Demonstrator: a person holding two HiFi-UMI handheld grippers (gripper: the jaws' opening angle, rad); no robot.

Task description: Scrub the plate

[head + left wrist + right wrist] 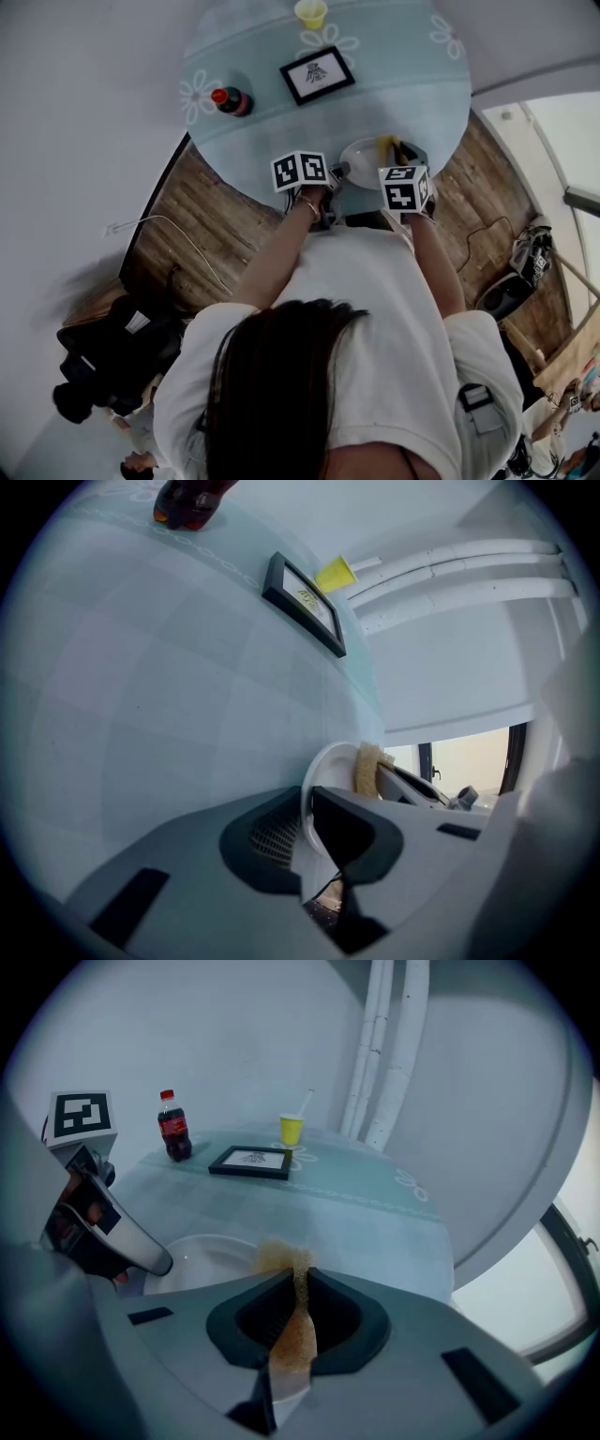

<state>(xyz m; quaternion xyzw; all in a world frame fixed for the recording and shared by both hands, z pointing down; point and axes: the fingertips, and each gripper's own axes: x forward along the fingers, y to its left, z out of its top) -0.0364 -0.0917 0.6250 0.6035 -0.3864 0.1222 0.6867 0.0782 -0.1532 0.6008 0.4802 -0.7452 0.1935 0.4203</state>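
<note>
While left tongs (307, 827) clamp one plate (330, 766), right tongs (298, 1286) pinch one sponge (281, 1258), one bottle (173, 1129), one cup (292, 1130)

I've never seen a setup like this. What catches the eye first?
Two handheld grippers work at the round table's near edge: the left gripper clamps the rim of a white plate, and the right gripper pinches a yellow-brown sponge right by it. Farther back on the pale blue tablecloth sit a cola bottle, a black picture frame and a yellow cup.
</note>
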